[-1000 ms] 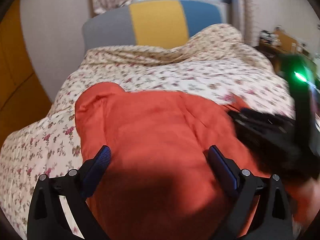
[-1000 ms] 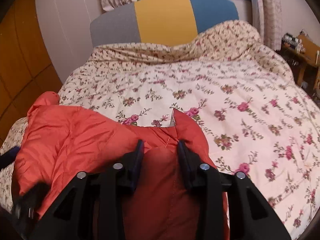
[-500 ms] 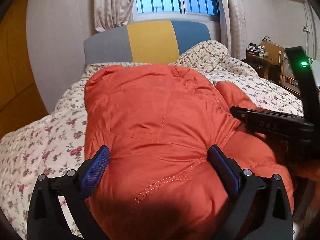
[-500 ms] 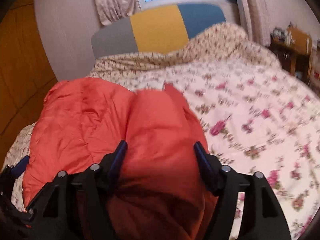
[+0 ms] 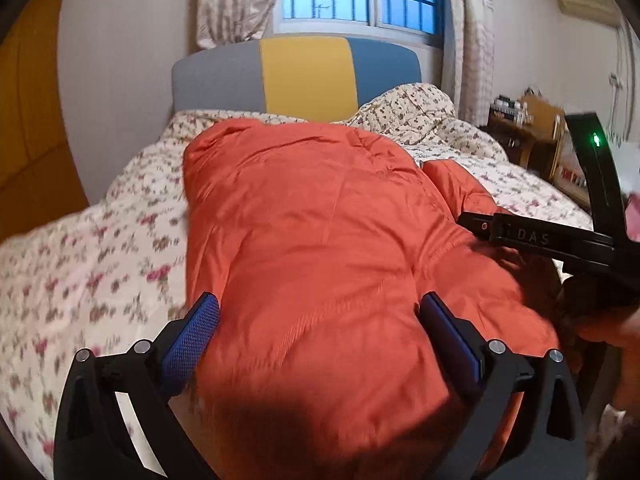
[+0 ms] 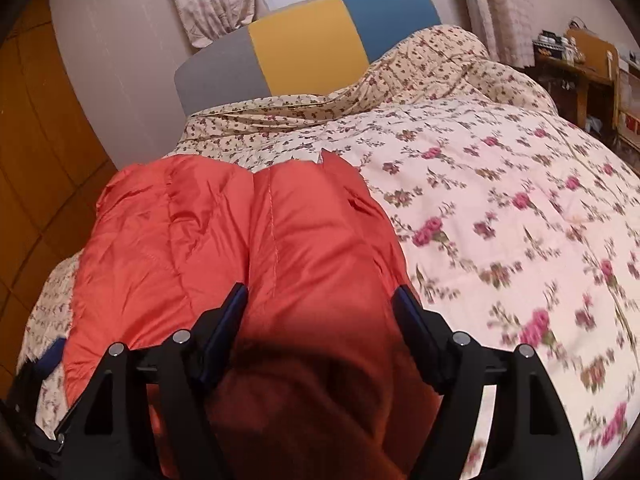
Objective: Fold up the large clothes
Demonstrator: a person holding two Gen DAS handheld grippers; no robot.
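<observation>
Left wrist view: your left gripper (image 5: 318, 322) stands wide, blue pads (image 5: 192, 338) either side of the orange padded jacket (image 5: 320, 240), which bulges between them on the floral quilt (image 5: 100, 264). Your right gripper (image 6: 322, 310) has just been opening; its jaws are spread, jacket fabric lying between them. Ahead stands the headboard (image 6: 304, 44).
</observation>
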